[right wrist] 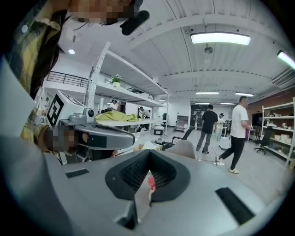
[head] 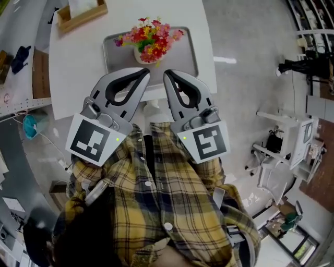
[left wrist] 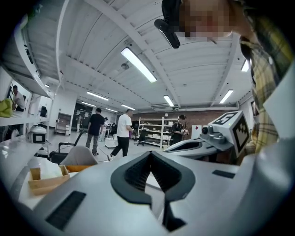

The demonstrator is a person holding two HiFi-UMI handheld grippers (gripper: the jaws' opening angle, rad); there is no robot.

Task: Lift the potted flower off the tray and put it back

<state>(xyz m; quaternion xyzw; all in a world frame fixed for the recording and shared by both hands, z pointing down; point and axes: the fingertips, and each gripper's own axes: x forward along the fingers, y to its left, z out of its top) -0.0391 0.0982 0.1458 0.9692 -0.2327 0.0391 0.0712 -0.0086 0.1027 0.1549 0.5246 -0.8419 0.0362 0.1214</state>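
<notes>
Nearest the camera, the person's plaid shirt (head: 172, 198) fills the 6 o'clock part of the head view. Both tools are held close against the chest, side by side, so neither is within reach of the work.

The left gripper (head: 140, 77) aims toward 1 o'clock and the right gripper (head: 170, 78) toward 11 o'clock. The two lines converge on the target ahead, which suits a two-sided grasp. On each tool the fingers (right wrist: 133, 173) are fully closed, pad against pad, and hold nothing. In the right gripper view a red scrap of the potted flower (right wrist: 150, 182) shows through the slit between the closed fingers. It lies well beyond them and is not gripped.

Beyond the tips, at 12 o'clock, the white tabletop (head: 78, 68) carries a grey tray (head: 110, 52) near its front edge. The potted flower (head: 148, 40) stands upright in the tray's middle, well apart from both tools.

Judgement: the lift has not begun, and the fingers must open before they can bracket the pot.

A wooden box (head: 81, 13) sits at 11 o'clock from the tray, outside the approach path.
</notes>
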